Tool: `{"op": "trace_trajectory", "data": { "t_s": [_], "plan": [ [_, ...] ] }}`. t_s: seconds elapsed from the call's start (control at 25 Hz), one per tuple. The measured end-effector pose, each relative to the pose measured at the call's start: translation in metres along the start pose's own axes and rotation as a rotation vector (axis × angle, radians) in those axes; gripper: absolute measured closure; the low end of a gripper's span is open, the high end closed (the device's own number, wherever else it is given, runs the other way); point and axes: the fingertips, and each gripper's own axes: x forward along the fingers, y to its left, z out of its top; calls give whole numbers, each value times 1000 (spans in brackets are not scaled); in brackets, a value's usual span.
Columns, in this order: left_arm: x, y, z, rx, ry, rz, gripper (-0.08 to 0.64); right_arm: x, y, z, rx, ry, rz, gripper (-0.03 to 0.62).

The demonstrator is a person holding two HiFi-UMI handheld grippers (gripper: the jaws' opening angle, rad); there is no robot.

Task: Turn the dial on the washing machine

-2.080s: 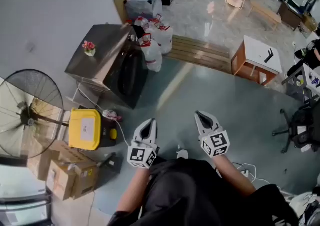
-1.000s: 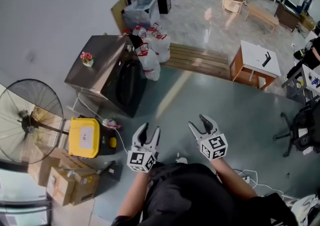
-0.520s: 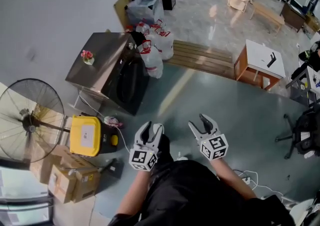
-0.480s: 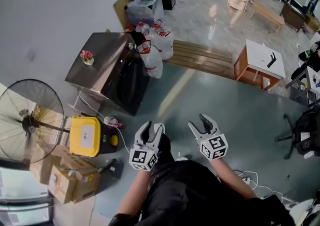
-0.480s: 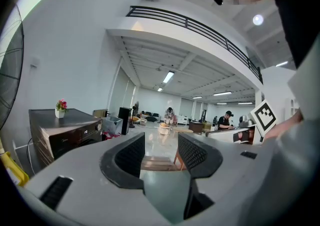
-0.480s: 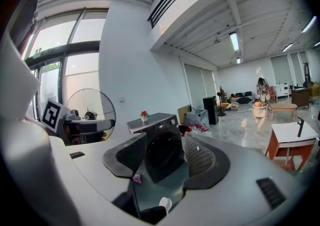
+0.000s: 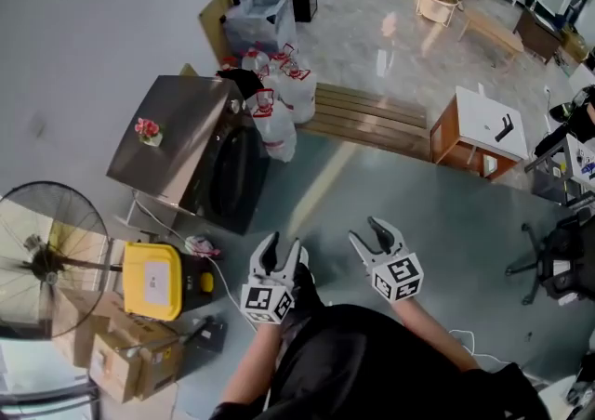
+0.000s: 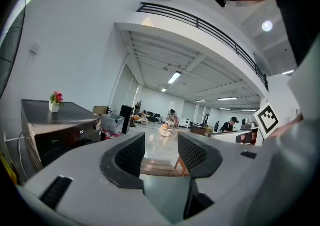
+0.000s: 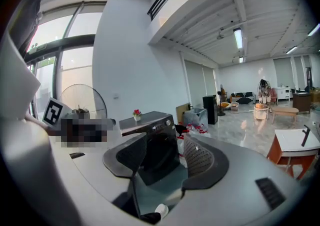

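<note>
**Both grippers empty, washing machine well off**

Head view: the washing machine (image 7: 172,144) stands against the wall at upper left, grey top and dark front door. It is well apart from both grippers. A small flower pot (image 7: 146,130) sits on its top near the wall side. The dial is too small to pick out in this view.

The left gripper (image 7: 282,244) and right gripper (image 7: 364,230) are held side by side low in the middle, just ahead of the person's body and above the grey floor (image 7: 409,204). Neither touches anything.

Left gripper view: the jaws stand apart with nothing between them, only open floor and the far room. The washing machine (image 8: 60,130) shows off to the left of the jaws, and the dial (image 8: 96,126) is a small round knob at the end of its control strip.

Right gripper view: the jaws are wide apart and empty. The washing machine (image 9: 155,142) lines up in the gap between them but far behind, with no contact. The dial (image 9: 168,122) sits at the top front corner on the right end of the panel.

Around the machine in the head view:
- White bags (image 7: 279,98) are piled just beside its far side.
- A wooden pallet (image 7: 372,121) lies past the bags.
- A yellow case (image 7: 153,281) is near its close side.
- A standing fan (image 7: 42,260) is at the left edge.
- Cardboard boxes (image 7: 116,353) are below the fan.
- A small white-topped table (image 7: 479,121) stands at the right.
</note>
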Motion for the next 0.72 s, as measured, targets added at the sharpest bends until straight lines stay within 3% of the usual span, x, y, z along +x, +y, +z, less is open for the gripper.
{"op": "trace_trajectory", "data": {
  "t_s": [0.44,0.72],
  "plan": [
    [112,93,56,48,26,-24,376,134,-48,39,-24,84,-6,385],
    [146,154,76,42,48,-5,376,218,-52,66,5,91,22,385]
  ]
}}
